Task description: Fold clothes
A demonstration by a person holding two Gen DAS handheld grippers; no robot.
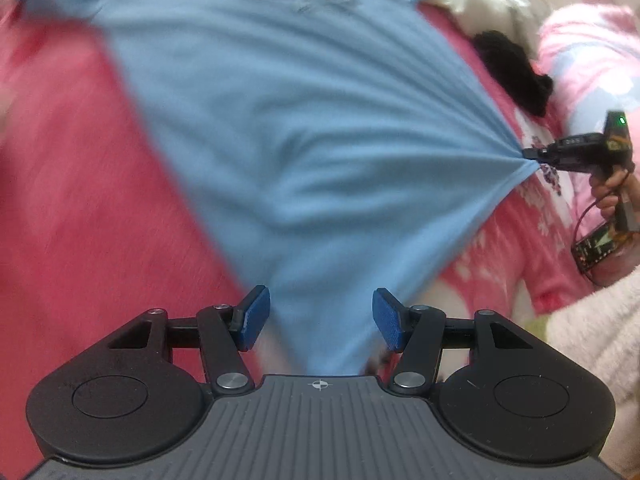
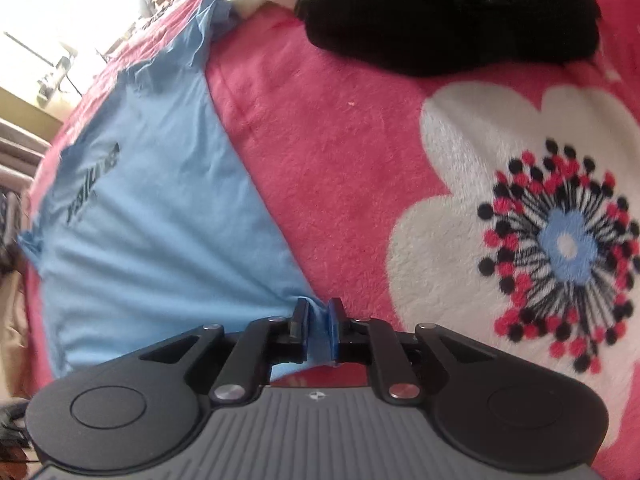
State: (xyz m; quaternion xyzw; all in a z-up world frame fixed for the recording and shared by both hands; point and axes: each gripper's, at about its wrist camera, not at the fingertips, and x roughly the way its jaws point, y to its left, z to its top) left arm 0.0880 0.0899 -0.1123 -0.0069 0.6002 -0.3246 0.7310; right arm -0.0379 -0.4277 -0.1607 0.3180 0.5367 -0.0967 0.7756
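A light blue T-shirt (image 1: 288, 132) with a dark chest print lies spread on a pink blanket (image 1: 80, 200). My left gripper (image 1: 320, 316) is open, and the shirt's bottom hem runs between its blue pads (image 1: 256, 316) without being pinched. My right gripper (image 2: 319, 320) is shut on the shirt's (image 2: 152, 216) bottom corner and pulls the cloth taut. The right gripper also shows in the left wrist view (image 1: 532, 155), held by a hand, with the fabric stretched to it.
A black garment (image 2: 452, 12) and a white garment (image 1: 476, 4) lie at the far side of the pink flowered blanket (image 2: 340, 160). A pink fluffy item (image 1: 592, 52) lies at the right. A white fleece sleeve (image 1: 592, 344) is at the lower right.
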